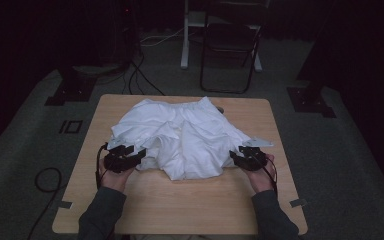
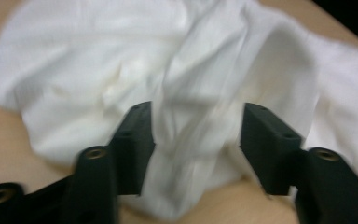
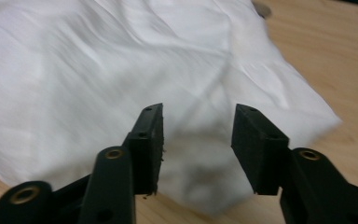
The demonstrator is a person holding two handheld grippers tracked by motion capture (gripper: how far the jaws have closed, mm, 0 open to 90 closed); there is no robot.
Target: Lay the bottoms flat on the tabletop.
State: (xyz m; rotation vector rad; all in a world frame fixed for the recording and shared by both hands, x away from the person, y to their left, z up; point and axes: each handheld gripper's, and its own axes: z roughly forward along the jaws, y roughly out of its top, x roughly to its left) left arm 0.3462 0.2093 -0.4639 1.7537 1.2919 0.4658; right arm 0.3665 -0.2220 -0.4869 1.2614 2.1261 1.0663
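Two tongs, left [image 1: 141,151] and right [image 1: 233,156], are held wide open, empty, at the near corners of the white garment [image 1: 180,135] crumpled mid-worktop [image 1: 180,205]. Folding is judged under way; a fresh edge must be gripped next.

white cloth [image 2: 121,70] blurred in both claw views; small dark object [image 1: 220,108] behind it, mostly hidden

I can read no text, label, brand, number or sign anywhere in these views from my station.
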